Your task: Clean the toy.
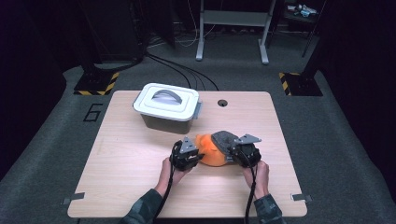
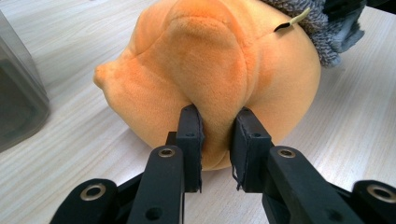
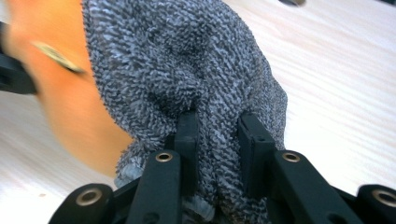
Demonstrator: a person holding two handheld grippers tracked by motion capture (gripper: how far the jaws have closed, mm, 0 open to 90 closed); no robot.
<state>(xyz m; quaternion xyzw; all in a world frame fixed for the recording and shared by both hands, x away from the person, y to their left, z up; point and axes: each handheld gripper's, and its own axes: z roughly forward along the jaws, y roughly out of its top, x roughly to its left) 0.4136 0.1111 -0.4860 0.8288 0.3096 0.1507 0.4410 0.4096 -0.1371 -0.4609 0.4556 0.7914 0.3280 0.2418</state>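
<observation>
An orange plush toy (image 1: 208, 151) lies on the wooden table (image 1: 140, 163), partly covered by a grey knitted cloth (image 1: 225, 139). My left gripper (image 1: 192, 156) is shut on a fold of the orange plush toy (image 2: 210, 70); in the left gripper view its pads pinch the fabric from both sides at the gripper's tip (image 2: 216, 135). My right gripper (image 1: 237, 151) is shut on the grey cloth (image 3: 196, 70), with a bunch of the knit squeezed between its jaws at the tip (image 3: 217, 135). The toy (image 3: 70, 107) shows orange and blurred at the left of the right gripper view.
A grey plastic box with a white handled lid (image 1: 168, 100) stands behind the toy, left of centre; its wall (image 2: 18, 98) shows at the left of the left gripper view. A round cable hole (image 1: 222, 102) sits near the table's far edge. A desk frame (image 1: 232, 28) stands on the floor beyond.
</observation>
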